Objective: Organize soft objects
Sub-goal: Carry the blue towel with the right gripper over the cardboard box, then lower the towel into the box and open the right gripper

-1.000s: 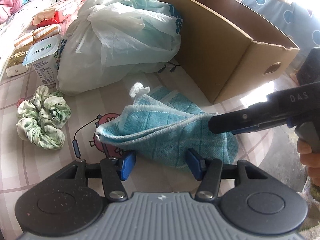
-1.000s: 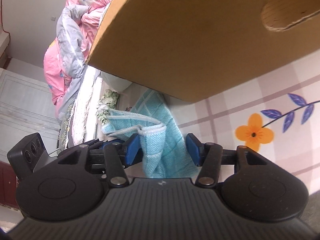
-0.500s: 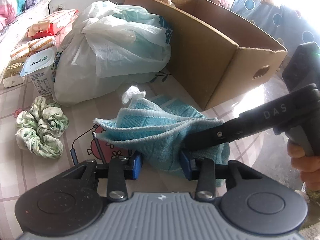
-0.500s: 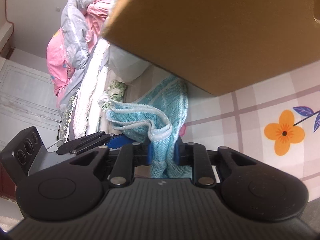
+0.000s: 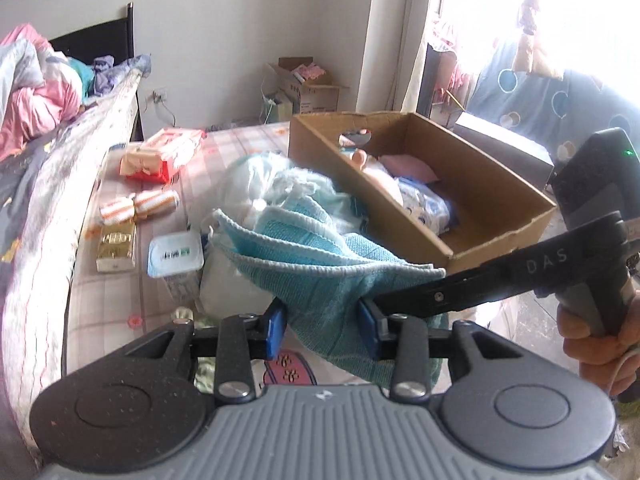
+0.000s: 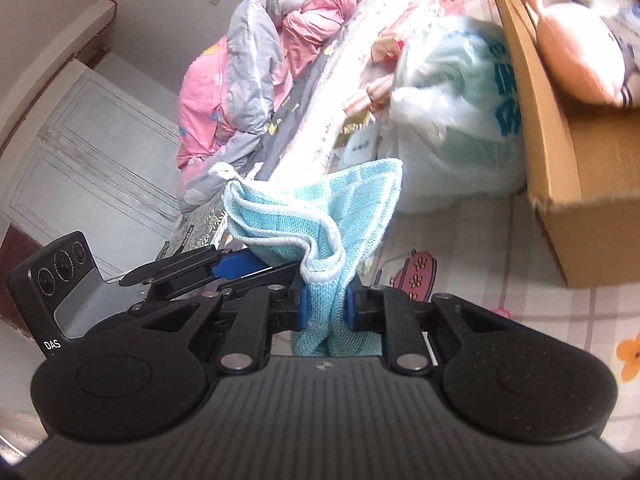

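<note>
**Blue Cloth Pinched From Both Ends**

While both grippers are clamping the blue cloth [image 5: 320,276], it is hanging clear above the checked table [image 5: 120,292]. The left gripper [image 5: 322,330] is holding its jaws partly together on a thick fold, and the right gripper [image 6: 324,306] is squeezing its jaws nearly together on a thinner bunch. Just beyond the cloth, a white plastic bag [image 6: 452,132] is sitting beside the cardboard box [image 5: 492,196], where a plush toy [image 6: 576,60] is lying.
</note>
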The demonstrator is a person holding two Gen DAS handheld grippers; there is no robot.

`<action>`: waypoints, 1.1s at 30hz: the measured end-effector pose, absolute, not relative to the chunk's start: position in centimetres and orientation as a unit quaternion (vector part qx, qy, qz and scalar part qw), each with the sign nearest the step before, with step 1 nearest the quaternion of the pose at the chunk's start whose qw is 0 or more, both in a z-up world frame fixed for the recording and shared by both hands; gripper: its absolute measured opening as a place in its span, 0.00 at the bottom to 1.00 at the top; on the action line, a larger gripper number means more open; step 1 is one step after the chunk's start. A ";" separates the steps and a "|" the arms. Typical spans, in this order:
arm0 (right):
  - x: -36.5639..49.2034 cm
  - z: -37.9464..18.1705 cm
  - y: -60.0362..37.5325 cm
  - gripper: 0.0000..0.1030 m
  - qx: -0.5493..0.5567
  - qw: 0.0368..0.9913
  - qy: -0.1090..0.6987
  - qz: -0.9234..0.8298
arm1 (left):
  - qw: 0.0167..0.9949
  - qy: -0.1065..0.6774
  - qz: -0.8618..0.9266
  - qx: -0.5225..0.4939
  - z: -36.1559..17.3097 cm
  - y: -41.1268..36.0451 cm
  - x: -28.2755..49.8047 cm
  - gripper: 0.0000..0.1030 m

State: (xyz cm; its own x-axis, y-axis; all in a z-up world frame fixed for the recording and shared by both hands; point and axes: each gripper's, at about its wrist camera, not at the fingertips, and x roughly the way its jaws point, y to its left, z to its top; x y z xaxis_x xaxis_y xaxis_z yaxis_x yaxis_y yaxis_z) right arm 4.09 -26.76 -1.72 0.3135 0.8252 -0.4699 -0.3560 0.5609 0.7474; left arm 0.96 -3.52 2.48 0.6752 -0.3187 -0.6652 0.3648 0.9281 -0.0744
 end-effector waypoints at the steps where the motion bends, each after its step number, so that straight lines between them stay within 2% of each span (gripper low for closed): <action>1: 4.5 -0.9 -27.2 0.15 0.264 0.771 0.433 0.384 | 0.916 0.352 -0.191 0.034 3.1 -4.1 1.7 0.37; 8: 7.8 4.1 -33.8 0.15 0.243 0.830 0.385 0.321 | 0.909 0.327 -0.256 0.041 5.5 -11.3 9.1 0.39; 10: 8.8 4.9 -36.4 0.15 0.236 0.848 0.374 0.292 | 0.905 0.323 -0.271 0.053 5.7 -14.1 11.4 0.42; 16: 13.7 5.4 -42.7 0.15 0.196 0.891 0.365 0.183 | 0.889 0.354 -0.285 0.050 4.2 -19.1 16.9 0.43; 20: 18.2 3.5 -44.7 0.15 0.138 0.907 0.385 0.099 | 0.882 0.376 -0.282 0.021 2.5 -17.1 18.2 0.43; 24: 21.9 0.7 -43.4 0.15 0.000 0.913 0.408 0.026 | 0.886 0.385 -0.257 0.006 1.9 -14.2 18.8 0.43; 30: 26.1 -5.1 -39.0 0.15 -0.186 0.861 0.473 -0.020 | 0.899 0.373 -0.231 -0.006 2.4 -10.2 19.1 0.43; 33: 26.8 -7.1 -37.5 0.17 -0.243 0.831 0.500 -0.020 | 0.903 0.368 -0.223 -0.011 2.8 -8.7 19.0 0.44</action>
